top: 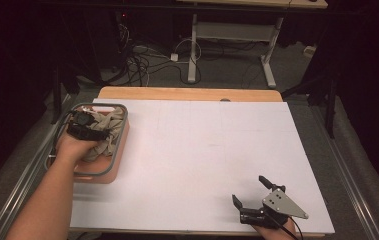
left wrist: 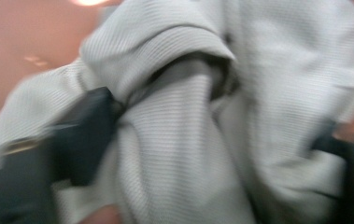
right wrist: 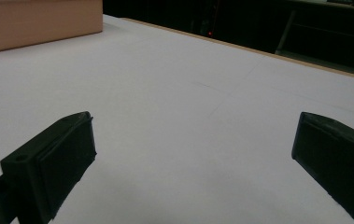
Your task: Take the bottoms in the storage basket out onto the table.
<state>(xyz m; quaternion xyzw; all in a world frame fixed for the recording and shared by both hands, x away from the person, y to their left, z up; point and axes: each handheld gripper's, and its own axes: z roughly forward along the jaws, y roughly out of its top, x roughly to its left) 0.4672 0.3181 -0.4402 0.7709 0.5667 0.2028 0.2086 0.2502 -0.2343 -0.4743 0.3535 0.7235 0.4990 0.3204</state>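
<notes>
Fingers of my right gripper [top: 249, 192] stand spread wide with nothing between them, resting low over the bare white bench [top: 202, 160] at its near right corner. Going farther, my left gripper [top: 84, 127] is down inside the basket [top: 119, 150] at the far left edge, buried in the pale grey cloth [top: 109, 127]. In the left gripper view its fingers [left wrist: 88, 133] stand apart with a thick fold of cloth [left wrist: 184, 140] bulging between them; the blur keeps me from saying whether the pads really press on it. The cloth lies bunched in the basket, directly ahead of the left fingers and well apart from the right ones, so I judge the left hand the one to lift it.
</notes>
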